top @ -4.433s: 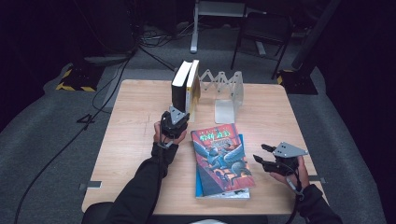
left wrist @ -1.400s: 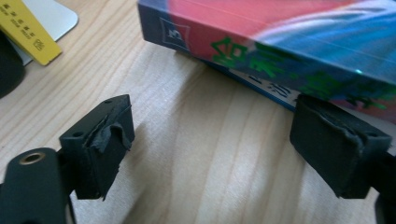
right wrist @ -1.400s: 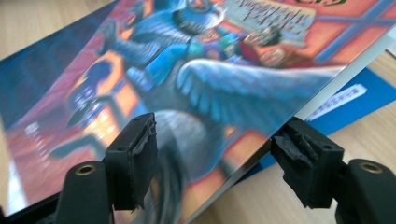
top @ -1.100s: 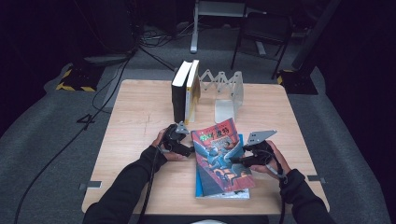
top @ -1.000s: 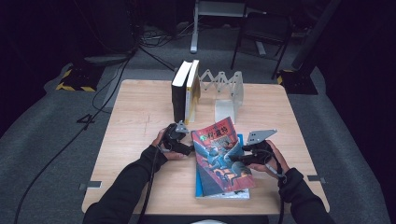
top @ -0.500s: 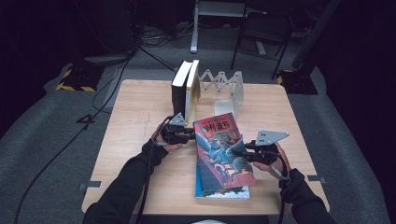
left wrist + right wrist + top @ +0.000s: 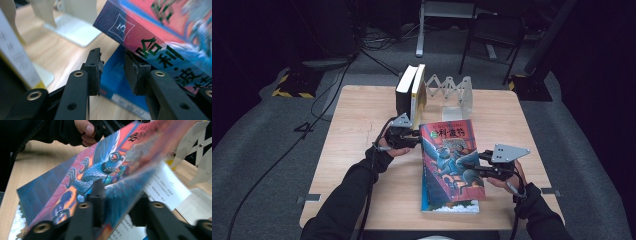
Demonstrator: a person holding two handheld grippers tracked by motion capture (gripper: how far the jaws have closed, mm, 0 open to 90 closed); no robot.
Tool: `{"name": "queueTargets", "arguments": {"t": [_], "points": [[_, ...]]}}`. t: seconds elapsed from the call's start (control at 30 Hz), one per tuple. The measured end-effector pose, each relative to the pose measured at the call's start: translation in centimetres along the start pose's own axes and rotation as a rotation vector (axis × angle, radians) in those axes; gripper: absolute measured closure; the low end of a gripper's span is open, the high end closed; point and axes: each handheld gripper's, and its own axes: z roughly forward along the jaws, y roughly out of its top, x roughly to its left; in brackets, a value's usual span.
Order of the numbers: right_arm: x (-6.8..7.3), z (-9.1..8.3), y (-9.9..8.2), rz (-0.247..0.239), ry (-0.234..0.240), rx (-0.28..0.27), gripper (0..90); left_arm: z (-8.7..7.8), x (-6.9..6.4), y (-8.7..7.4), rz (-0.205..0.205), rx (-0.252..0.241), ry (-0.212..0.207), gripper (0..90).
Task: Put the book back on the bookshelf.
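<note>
Here, red book (image 7: 451,160) lifted, both grippers clamping.

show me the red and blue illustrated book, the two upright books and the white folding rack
red and blue illustrated book (image 7: 452,160), high view, front cover
two upright books (image 7: 410,92), high view, top edges
white folding rack (image 7: 452,90), high view, lattice

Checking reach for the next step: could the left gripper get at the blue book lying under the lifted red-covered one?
Probably yes. The left gripper sits at the red-covered book's raised spine, and the blue book lies exposed just past its jaws, though the right gripper must keep holding the top book up.
</note>
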Motion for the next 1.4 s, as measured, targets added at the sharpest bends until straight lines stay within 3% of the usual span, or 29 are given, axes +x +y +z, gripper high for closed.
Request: {"name": "queueTargets", "arguments": {"t": [0.13,0.23,0.37,0.43,0.5,0.8,0.87,1.07,1.17,1.2,1.3,1.37,1.4], "points": [[-0.2,0.3,0.2,0.016,0.017,0.007,59.5,-0.2,-0.8,1.4,0.047,-0.001,-0.012,69.4],[-0.6,0.4,0.3,0.026,0.025,0.004,63.2,-0.2,-1.1,2.3,0.072,0.011,-0.009,70.9],[-0.4,0.1,0.6,0.011,-0.025,-0.012,75.1,-0.4,-1.1,3.4,0.099,0.015,-0.016,77.4],[-0.4,-0.1,0.8,-0.001,-0.050,-0.023,77.7,-0.4,-1.0,3.6,0.103,0.018,-0.024,83.1],[-0.4,-0.1,1.1,-0.013,-0.087,-0.031,79.7,-0.4,-1.1,4.8,0.130,0.028,-0.007,88.9],[0.0,-0.9,1.6,-0.042,-0.210,-0.106,85.0,-2.3,-2.0,7.1,0.154,-0.047,0.011,89.0],[0.6,-1.5,1.3,-0.062,-0.207,-0.125,85.1,-2.6,-2.5,6.9,0.172,-0.054,0.026,87.2],[2.1,-3.0,0.6,-0.090,-0.213,-0.119,85.3,-2.7,-3.7,5.3,0.158,-0.073,0.030,76.6],[2.4,-3.2,0.1,-0.081,-0.206,-0.108,85.4,-2.9,-4.2,3.5,0.109,-0.073,0.018,71.3],[2.4,-3.2,0.1,-0.080,-0.204,-0.103,85.4,-2.8,-4.2,2.7,0.067,-0.073,-0.008,66.2],[2.5,-3.0,0.0,-0.069,-0.207,-0.102,85.5,-2.5,-4.8,-0.3,0.003,-0.041,-0.076,51.3],[2.4,-2.8,-0.1,-0.062,-0.207,-0.093,85.5,-2.1,-5.8,-1.5,-0.001,0.014,-0.106,44.0],[2.4,-2.6,-0.1,-0.058,-0.203,-0.090,85.5,-2.1,-5.8,-1.5,-0.001,0.014,-0.106,37.7]]}}
